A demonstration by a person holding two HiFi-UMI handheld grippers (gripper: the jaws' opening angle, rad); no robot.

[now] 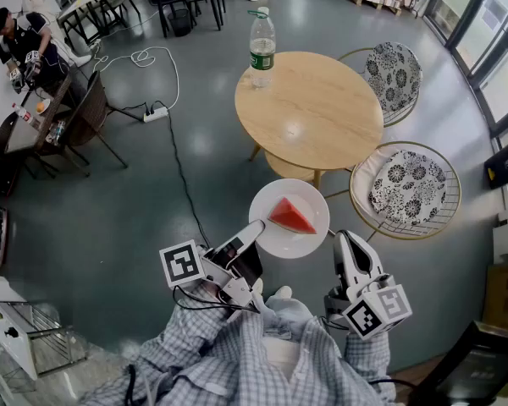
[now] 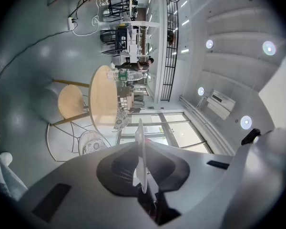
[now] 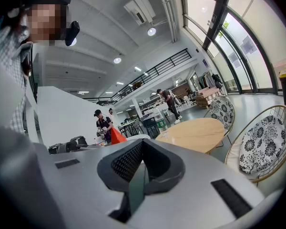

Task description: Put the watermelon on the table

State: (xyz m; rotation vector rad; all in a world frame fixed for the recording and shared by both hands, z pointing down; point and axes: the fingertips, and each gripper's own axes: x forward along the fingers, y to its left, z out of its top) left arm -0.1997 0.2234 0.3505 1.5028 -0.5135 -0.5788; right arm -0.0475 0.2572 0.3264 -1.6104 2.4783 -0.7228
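Nearest, grips the near-left rim of the white plate point(image 1: 309, 197) with the left hand-held gripper point(image 1: 252, 229), jaws pinched tight on the thin edge. Carries the watermelon point(image 1: 292, 216) slice on that plate, up in the air and seemingly just short of the table. Holds the right hand-held gripper point(image 1: 343, 242) just right of the plate, apart from the rim, jaws closed on nothing. Farther off, faces the round wooden table point(image 1: 309, 112), bare on its near half, with a water bottle point(image 1: 262, 47) at the far-left edge and two cushioned chairs point(image 1: 406, 189) on the right. Looks like the carrying step, setting-down not yet done. Next, probably calls for moving forward with the plate level against any sliding of the slice, then lowering it onto the bare near part of the tabletop before letting go.
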